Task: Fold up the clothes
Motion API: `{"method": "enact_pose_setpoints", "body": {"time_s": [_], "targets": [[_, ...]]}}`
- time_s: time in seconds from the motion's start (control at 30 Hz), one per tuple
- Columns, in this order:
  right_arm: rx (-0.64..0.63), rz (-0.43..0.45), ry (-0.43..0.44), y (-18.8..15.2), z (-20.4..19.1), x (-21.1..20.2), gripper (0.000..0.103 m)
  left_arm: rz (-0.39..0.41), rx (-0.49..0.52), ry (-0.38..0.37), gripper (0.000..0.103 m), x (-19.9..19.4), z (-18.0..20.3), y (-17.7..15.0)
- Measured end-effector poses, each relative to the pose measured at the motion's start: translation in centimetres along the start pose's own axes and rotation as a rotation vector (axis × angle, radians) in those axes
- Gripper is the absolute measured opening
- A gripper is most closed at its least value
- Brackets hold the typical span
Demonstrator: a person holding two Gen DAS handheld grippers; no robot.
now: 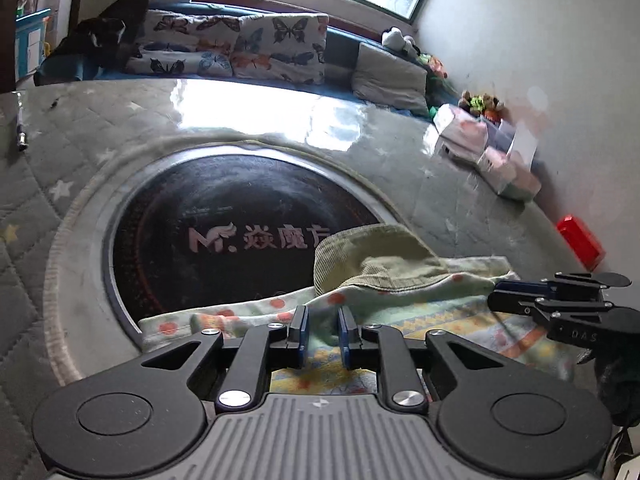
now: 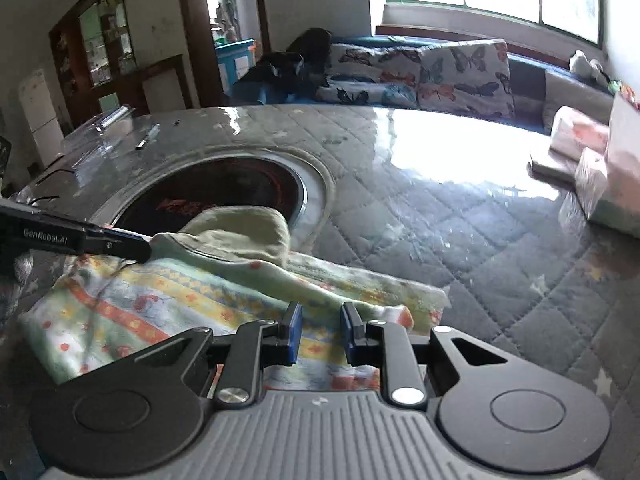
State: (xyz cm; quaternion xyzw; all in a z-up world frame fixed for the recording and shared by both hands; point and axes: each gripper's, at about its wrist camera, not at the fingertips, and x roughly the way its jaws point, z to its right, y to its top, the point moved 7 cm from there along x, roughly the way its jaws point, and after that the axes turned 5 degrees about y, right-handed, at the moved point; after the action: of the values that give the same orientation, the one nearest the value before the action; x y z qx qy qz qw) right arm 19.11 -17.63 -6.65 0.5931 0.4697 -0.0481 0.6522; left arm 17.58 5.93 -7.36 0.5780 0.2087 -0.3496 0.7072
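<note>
A patterned garment [image 1: 432, 320] with orange dots and yellow-green bands lies folded on the quilted table; it also shows in the right wrist view [image 2: 192, 296]. An olive corduroy hood or collar [image 1: 372, 256] lies on top of it, also seen in the right wrist view [image 2: 240, 228]. My left gripper [image 1: 322, 330] is open just above the garment's near edge, cloth showing between the jaws. My right gripper [image 2: 319, 330] is open over the garment's right end. Each gripper shows in the other's view: the right [image 1: 560, 300], the left [image 2: 100, 240].
A round black inset with a logo [image 1: 224, 232] sits in the table [image 2: 460, 248] under a glossy cover. Packs of tissues [image 1: 492, 152] and a red box [image 1: 580, 240] lie at the right by the wall. A sofa with butterfly cushions [image 1: 240, 48] stands behind.
</note>
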Motion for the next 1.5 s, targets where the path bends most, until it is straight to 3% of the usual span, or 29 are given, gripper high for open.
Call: {"method": "enact_pose_setpoints", "body": {"time_s": [0.23,0.43,0.5,0.67,1.0,1.13,1.3,1.5], "targets": [[-0.121,0.012,0.101,0.3,-5.0,-2.3,0.022,0.043,0.003,0.017,0.017,-3.6,-0.6,-0.3],[-0.225,-0.019,0.212,-1.3,-10.7,-2.1,0.022,0.049,0.018,0.023,0.018,-6.3,-0.4,-2.7],[-0.273,-0.027,0.236,-2.0,-12.2,-2.1,0.027,0.052,0.025,0.026,0.022,-7.3,-0.5,-3.7],[-0.370,-0.056,0.224,-3.9,-14.3,-1.4,0.031,0.053,0.014,0.050,0.025,-8.3,-1.2,-5.0],[-0.480,-0.043,0.267,-2.8,-17.8,-2.3,0.034,0.059,-0.024,0.109,0.031,-9.6,-3.2,-6.6],[-0.559,-0.059,0.305,-2.9,-20.5,-1.3,0.039,0.054,-0.142,0.125,0.043,-9.9,-5.1,-6.0],[-0.662,-0.066,0.337,-3.3,-23.8,-0.1,0.040,0.055,-0.256,0.107,0.049,-10.0,-6.2,-5.6],[-0.699,-0.085,0.325,-4.3,-25.4,1.8,0.039,0.046,-0.358,0.063,0.052,-9.6,-6.7,-5.6]]}}
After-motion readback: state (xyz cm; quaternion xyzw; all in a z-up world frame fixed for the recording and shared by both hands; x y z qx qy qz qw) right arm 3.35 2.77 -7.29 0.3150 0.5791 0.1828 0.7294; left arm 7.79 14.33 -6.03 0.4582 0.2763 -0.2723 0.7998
